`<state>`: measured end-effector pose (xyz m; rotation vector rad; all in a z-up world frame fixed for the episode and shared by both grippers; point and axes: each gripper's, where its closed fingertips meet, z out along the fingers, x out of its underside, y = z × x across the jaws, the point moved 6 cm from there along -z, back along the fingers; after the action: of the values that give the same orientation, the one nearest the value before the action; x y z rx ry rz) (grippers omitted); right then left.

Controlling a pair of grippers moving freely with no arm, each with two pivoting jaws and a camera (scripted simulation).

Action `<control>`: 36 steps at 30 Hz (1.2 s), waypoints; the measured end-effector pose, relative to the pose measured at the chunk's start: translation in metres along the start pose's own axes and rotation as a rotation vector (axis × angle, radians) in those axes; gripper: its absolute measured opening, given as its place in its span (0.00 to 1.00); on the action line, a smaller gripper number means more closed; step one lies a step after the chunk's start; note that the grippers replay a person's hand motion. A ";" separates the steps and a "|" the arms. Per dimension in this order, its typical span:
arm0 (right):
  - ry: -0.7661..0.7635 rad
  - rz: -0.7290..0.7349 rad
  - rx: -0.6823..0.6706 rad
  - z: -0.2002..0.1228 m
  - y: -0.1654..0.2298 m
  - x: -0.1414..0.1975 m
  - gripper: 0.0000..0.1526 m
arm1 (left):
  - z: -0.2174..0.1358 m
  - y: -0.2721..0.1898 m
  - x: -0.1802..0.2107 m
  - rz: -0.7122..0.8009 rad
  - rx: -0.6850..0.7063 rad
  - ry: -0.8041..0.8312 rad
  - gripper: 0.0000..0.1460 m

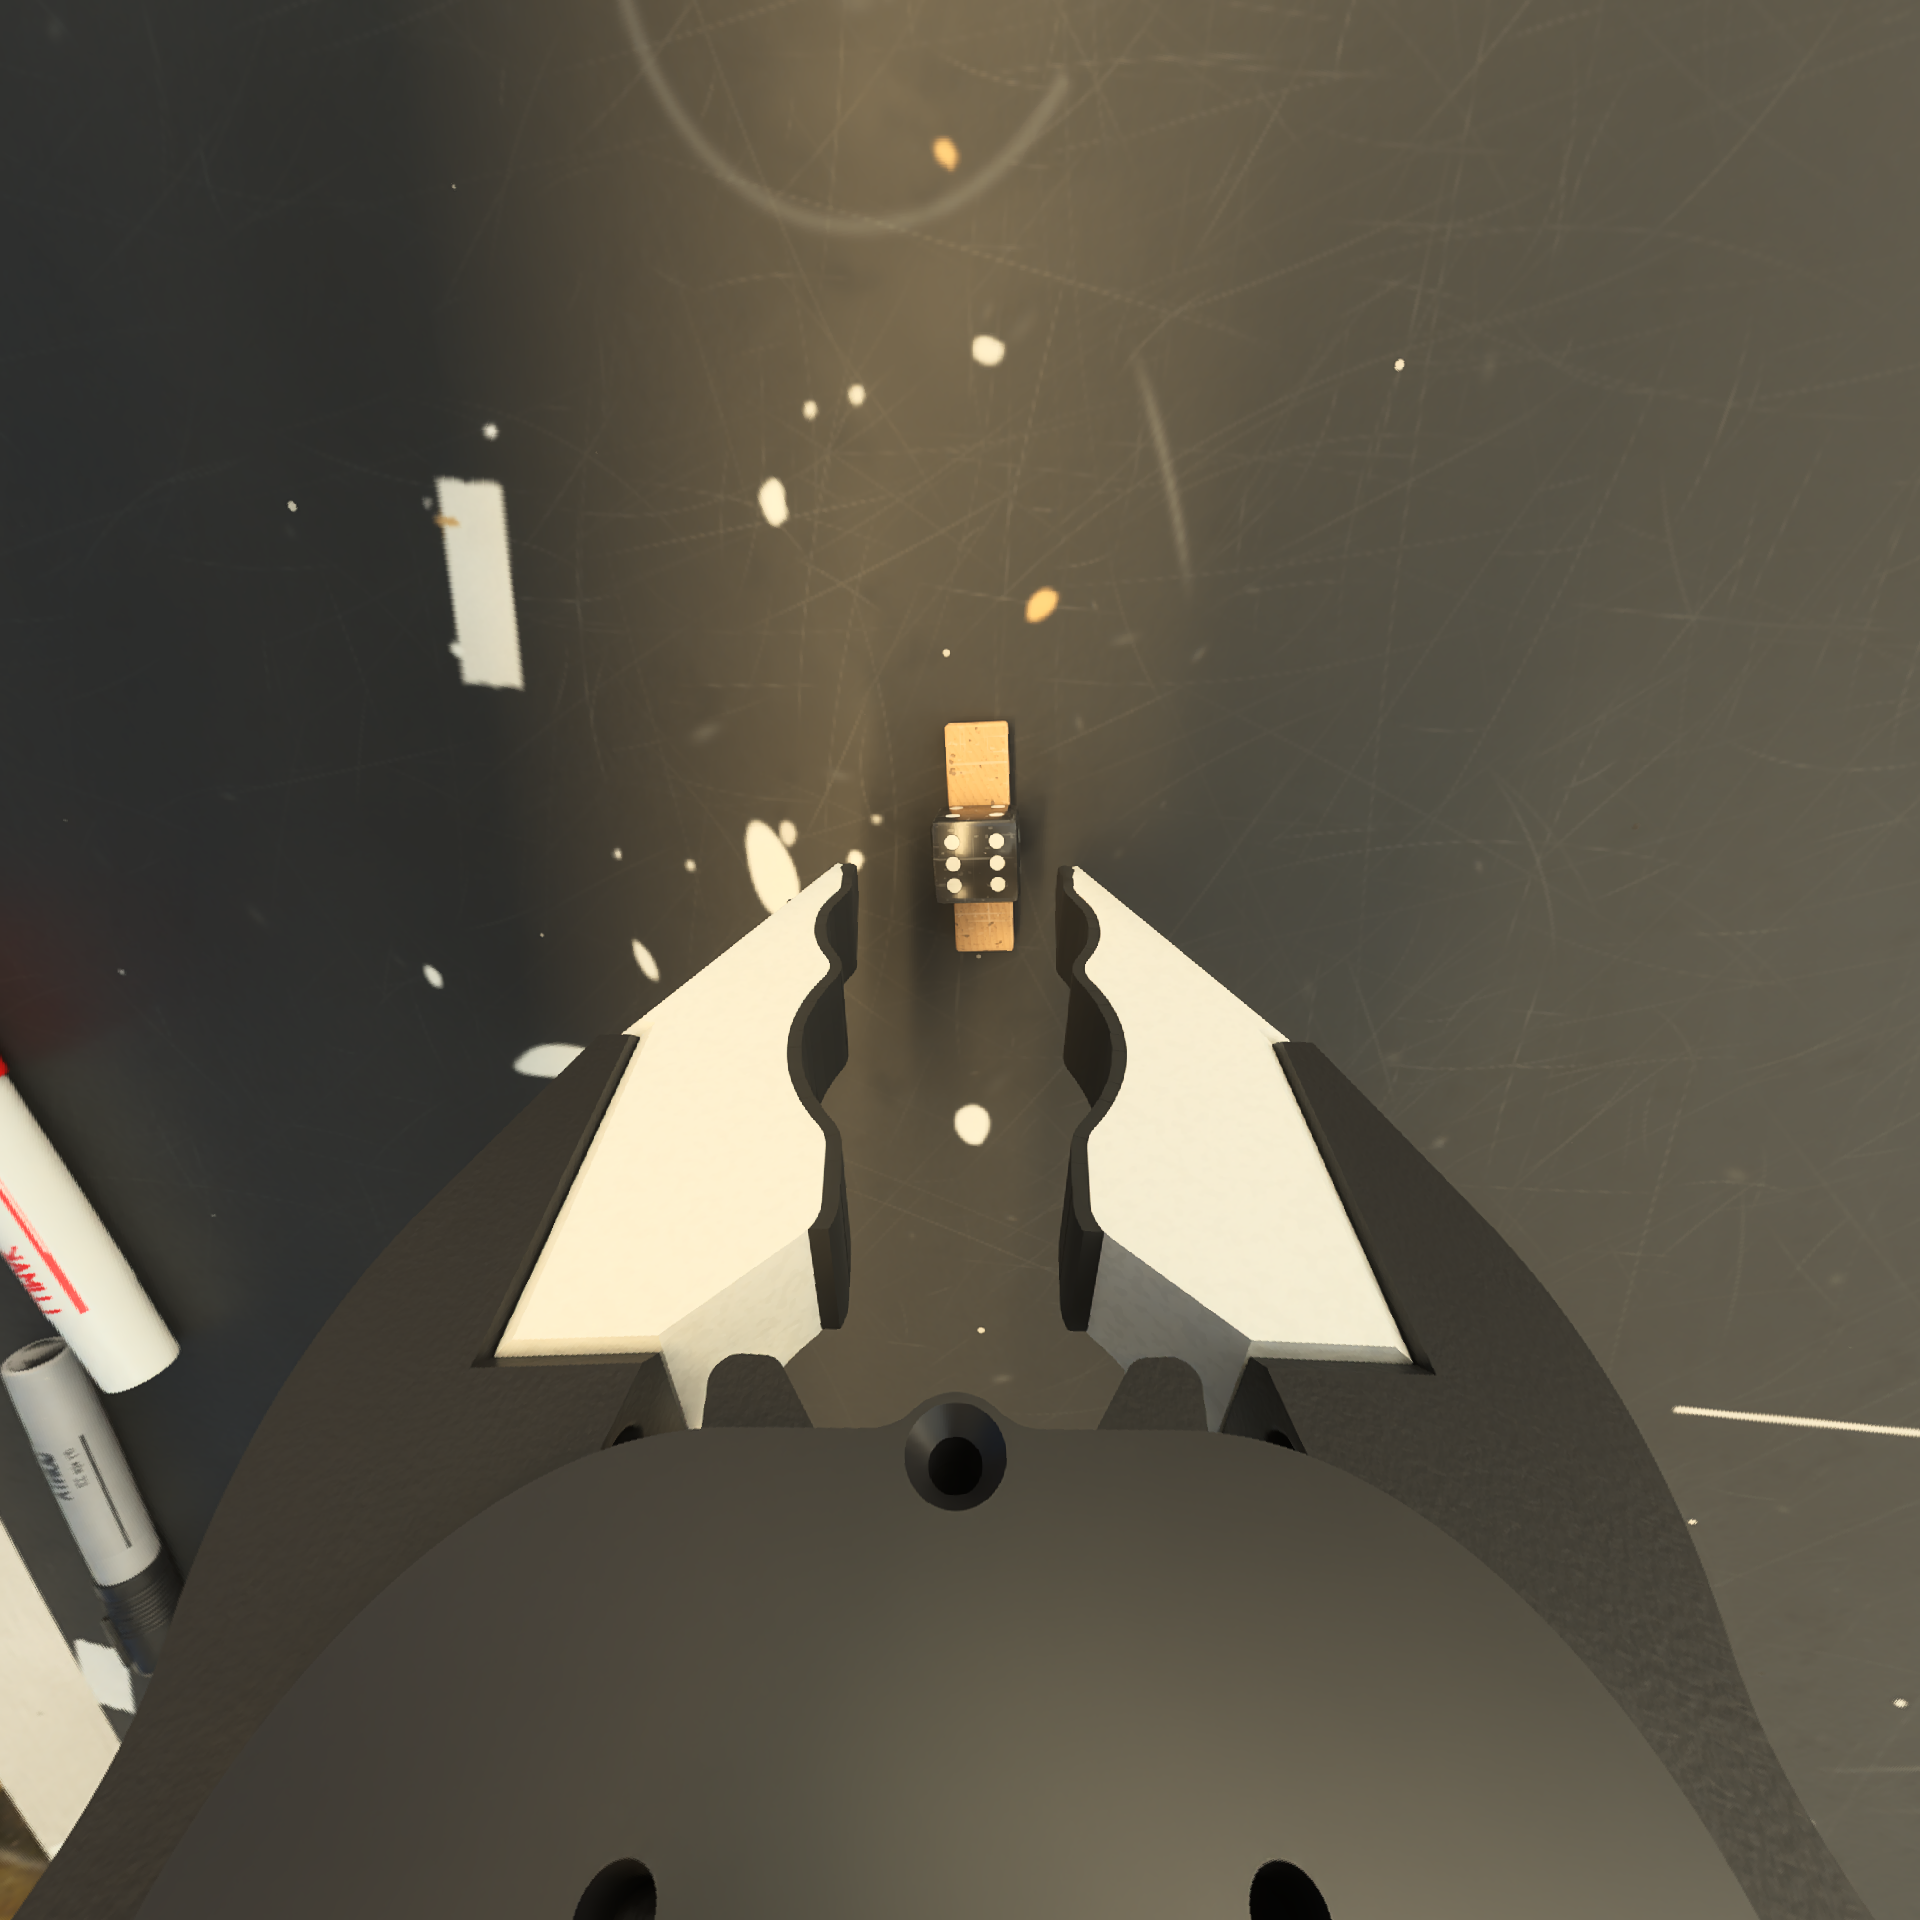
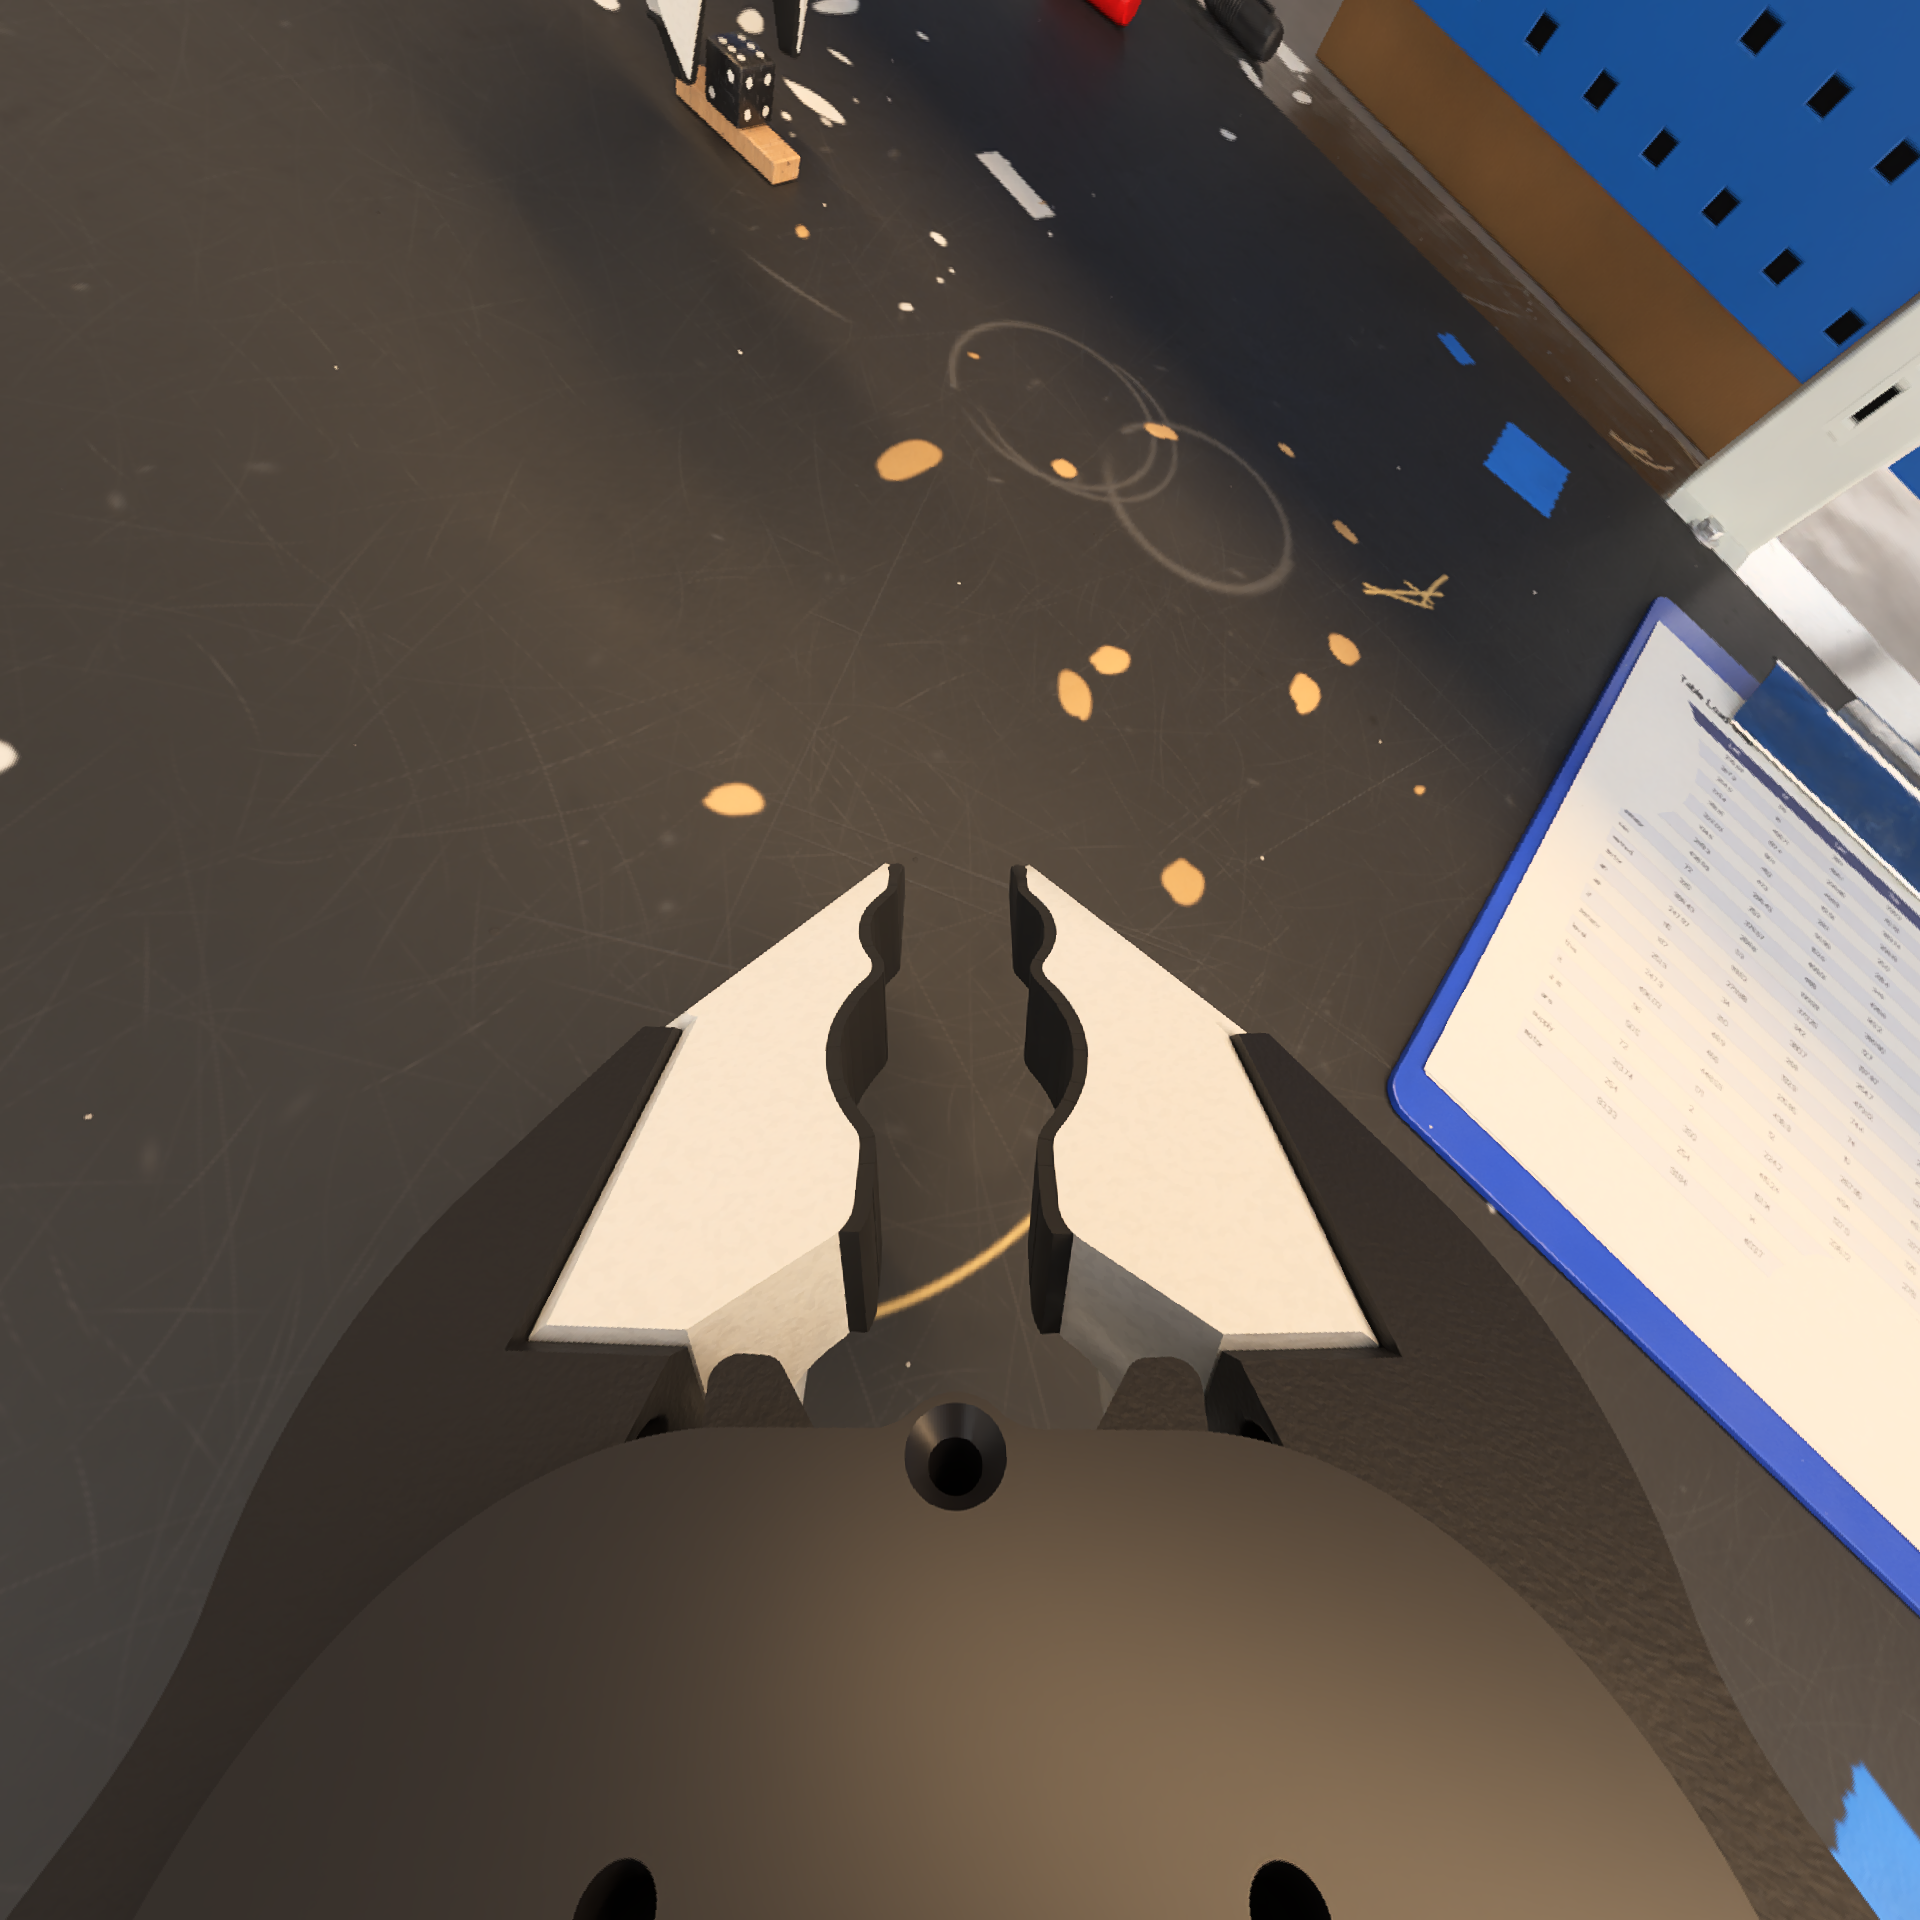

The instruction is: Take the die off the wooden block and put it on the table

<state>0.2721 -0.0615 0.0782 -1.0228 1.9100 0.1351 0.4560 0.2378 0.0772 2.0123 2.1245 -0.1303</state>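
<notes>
Die (image 1: 975, 861) sits on top of the wooden block (image 1: 977, 764), black w/ white pips, six-face up toward the left wrist cam. Left gripper (image 1: 956, 883) hangs right above it, jaws spread wide, nothing between them; die shows just ahead of the fingertips, in line w/ the gap, not touched. Block is a thin light strip lying flat on the table (image 1: 1455, 727), poking out past the die on both ends. From the right wrist cam the same pair shows far off at the top edge: die (image 2: 740, 79) on the block (image 2: 740, 133), w/ the left gripper's white fingers (image 2: 681, 31) coming down on either side of it.

Right gripper (image 2: 956, 883) is well apart from all that, hovering over bare table (image 2: 416, 623), jaws parted w/ a narrower gap, holding nothing.

Outward now: table is dark, scratched, dotted w/ pale and orange paint specks plus faint ring marks (image 2: 1122, 457). White tape strip (image 1: 480, 582) lies left of the block. Two markers at the left edge of the left cam: a white one w/ red trim (image 1: 73, 1247), a grey one (image 1: 88, 1486) just below it. On the right cam's right side, a blue clipboard w/ a printed sheet (image 2: 1704, 1039), a blue tape patch (image 2: 1525, 468), and a blue perforated panel (image 2: 1714, 135) in the top corner.
</notes>
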 end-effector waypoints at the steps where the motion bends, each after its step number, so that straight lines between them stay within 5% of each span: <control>1: -0.001 0.000 0.000 0.000 0.000 0.000 0.13 | 0.000 0.000 0.000 -0.009 0.005 0.001 0.26; 13: -0.009 -0.001 -0.002 -0.001 0.000 -0.002 0.13 | 0.001 -0.004 0.004 -0.084 0.124 0.033 0.31; 24: -0.010 0.000 -0.005 -0.001 0.000 -0.002 0.13 | 0.004 0.000 0.000 -0.082 0.074 0.002 0.11; 36: -0.020 -0.001 0.001 -0.004 0.000 -0.003 0.13 | -0.013 0.004 0.001 -0.077 -0.005 -0.031 0.11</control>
<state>0.2706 -0.0612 0.0829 -1.0181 1.8912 0.1434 0.4584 0.2414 0.0896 1.9138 2.1816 -0.1664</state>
